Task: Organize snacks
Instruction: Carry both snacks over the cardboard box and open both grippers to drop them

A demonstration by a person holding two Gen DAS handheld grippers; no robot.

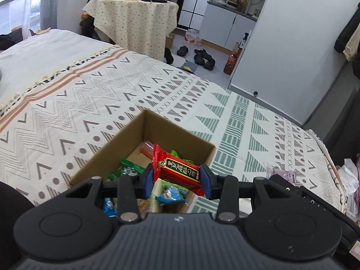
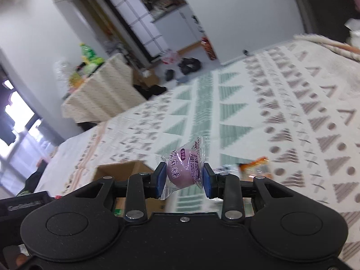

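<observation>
My left gripper is shut on a red snack packet and holds it above an open cardboard box on the bed. Inside the box lie several packets, among them green, blue and orange ones. My right gripper is shut on a purple mochi ball in a clear wrapper, held above the bed. The box shows low at the left in the right wrist view. The purple mochi packet shows at the right of the left wrist view.
A patterned blanket covers the bed. An orange snack packet lies on it to the right of my right gripper. A cloth-covered table with bottles stands past the bed. Shoes lie on the floor. Bags sit off the bed's right edge.
</observation>
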